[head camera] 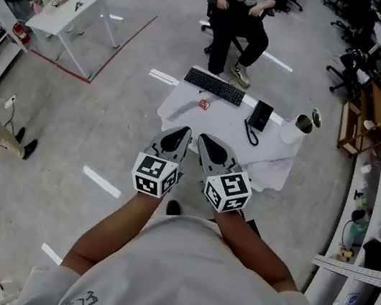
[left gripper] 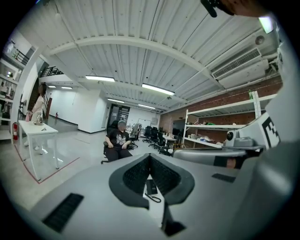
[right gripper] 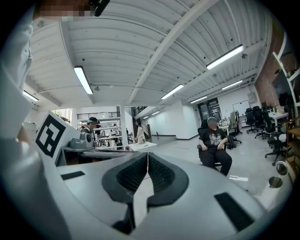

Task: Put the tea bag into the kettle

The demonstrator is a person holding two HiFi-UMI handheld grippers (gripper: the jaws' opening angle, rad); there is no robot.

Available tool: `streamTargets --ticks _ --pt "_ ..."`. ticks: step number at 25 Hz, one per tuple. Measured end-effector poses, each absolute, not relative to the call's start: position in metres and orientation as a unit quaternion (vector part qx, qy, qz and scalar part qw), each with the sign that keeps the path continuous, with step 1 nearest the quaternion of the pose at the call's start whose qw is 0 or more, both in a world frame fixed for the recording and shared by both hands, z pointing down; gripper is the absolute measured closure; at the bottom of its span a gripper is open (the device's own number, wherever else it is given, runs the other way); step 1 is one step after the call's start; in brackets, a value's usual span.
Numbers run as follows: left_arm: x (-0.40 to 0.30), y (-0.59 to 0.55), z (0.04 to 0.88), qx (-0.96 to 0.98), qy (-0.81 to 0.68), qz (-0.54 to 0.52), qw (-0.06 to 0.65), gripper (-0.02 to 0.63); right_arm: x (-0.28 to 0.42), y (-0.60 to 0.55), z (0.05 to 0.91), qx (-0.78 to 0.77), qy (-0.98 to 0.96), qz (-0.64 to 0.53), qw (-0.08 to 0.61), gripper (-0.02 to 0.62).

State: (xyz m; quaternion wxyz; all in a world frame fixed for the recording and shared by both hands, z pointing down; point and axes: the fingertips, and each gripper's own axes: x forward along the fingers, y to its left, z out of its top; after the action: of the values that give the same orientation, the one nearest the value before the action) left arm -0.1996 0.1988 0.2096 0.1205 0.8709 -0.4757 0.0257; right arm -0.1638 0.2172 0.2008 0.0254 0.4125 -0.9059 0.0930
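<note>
A small red tea bag (head camera: 203, 104) lies on the white-clothed table (head camera: 184, 107), just in front of the keyboard. The kettle (head camera: 299, 125) stands open at the table's right end with its lid (head camera: 316, 118) beside it; it also shows at the right edge of the right gripper view as a metal kettle (right gripper: 275, 181). My left gripper (head camera: 183, 131) and right gripper (head camera: 204, 138) are held side by side close to my body, short of the table's near edge. The left gripper (left gripper: 150, 157) and the right gripper (right gripper: 148, 154) are both shut, with nothing between the jaws.
A black keyboard (head camera: 214, 86) and a black device with a cable (head camera: 260, 114) lie on the table. A person sits on a chair (head camera: 236, 17) behind it. A white table (head camera: 69, 10) stands far left, with shelving and office chairs (head camera: 363, 105) on the right.
</note>
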Motion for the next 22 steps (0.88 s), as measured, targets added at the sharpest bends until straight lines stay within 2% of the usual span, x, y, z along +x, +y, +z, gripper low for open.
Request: streamTargets --ticks 22 --pt "-0.217 0.096 0.214 0.867 -0.482 0.030 0.122 0.598 -0.174 0.111 0.202 0.422 -0.902 0.088 0.017 0.586"
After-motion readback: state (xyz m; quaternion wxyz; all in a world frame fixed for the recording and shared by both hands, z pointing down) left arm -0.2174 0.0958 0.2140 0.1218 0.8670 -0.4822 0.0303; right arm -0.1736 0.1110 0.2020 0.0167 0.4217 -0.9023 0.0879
